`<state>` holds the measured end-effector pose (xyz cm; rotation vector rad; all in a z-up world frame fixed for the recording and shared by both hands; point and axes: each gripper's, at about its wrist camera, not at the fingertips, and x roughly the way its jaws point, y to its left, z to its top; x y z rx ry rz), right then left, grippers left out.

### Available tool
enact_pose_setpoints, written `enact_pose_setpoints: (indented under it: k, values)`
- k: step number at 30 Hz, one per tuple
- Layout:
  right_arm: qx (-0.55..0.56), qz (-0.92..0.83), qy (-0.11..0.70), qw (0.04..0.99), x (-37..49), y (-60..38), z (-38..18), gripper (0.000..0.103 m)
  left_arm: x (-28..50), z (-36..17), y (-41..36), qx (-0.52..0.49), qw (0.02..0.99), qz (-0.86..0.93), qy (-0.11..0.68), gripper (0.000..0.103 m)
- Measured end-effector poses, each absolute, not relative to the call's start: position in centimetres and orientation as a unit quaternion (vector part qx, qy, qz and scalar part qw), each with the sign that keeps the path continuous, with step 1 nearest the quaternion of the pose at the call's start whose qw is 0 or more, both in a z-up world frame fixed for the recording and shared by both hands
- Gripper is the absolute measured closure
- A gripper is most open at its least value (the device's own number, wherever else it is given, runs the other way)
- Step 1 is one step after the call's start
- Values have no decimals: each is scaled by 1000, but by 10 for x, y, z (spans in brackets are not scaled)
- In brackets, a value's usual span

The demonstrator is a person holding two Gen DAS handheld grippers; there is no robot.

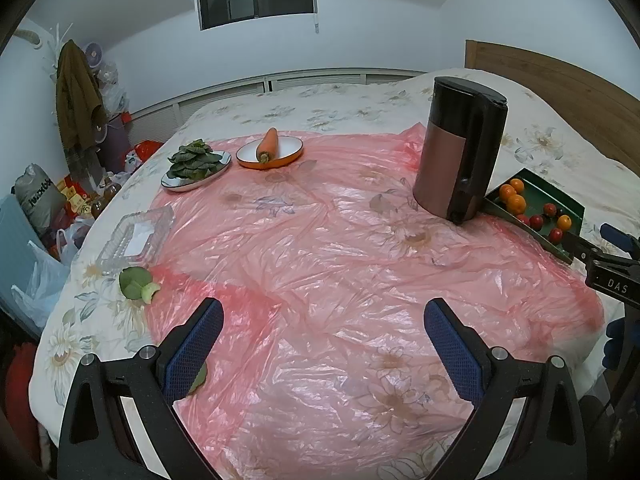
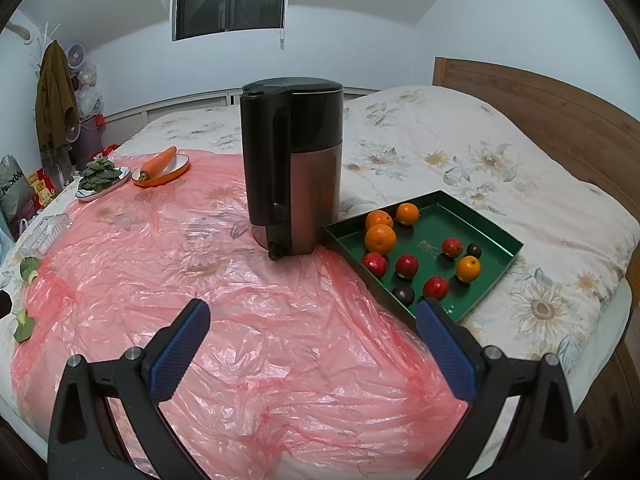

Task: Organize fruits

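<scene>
A green tray [image 2: 496, 232] lies on the bed at the right, holding several oranges [image 2: 380, 239], several red fruits [image 2: 407, 266] and two dark purple fruits [image 2: 403, 295]. The tray also shows at the right of the left wrist view [image 1: 560, 196]. My right gripper [image 2: 314, 350] is open and empty above the pink plastic sheet [image 2: 240, 300], its right finger close to the tray's near corner. My left gripper [image 1: 322, 344] is open and empty over the sheet [image 1: 320, 260]. The right gripper also shows at the left wrist view's right edge [image 1: 608, 256].
A tall black and copper kettle [image 2: 294, 176] stands left of the tray. A carrot [image 2: 158, 164] on an orange-rimmed plate and a plate of leafy greens [image 2: 100, 178] sit far left. A clear plastic box [image 1: 136, 236] and loose green leaves [image 1: 136, 284] lie at the sheet's left edge.
</scene>
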<state>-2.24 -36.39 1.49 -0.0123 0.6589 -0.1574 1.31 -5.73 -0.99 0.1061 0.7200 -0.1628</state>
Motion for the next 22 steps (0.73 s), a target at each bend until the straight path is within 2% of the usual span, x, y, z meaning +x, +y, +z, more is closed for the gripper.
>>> enact_pose_setpoints:
  k: [22]
  values:
    - [-7, -78, 324, 943, -23, -363, 15, 0, 13, -11, -54, 51, 931, -78, 354, 4]
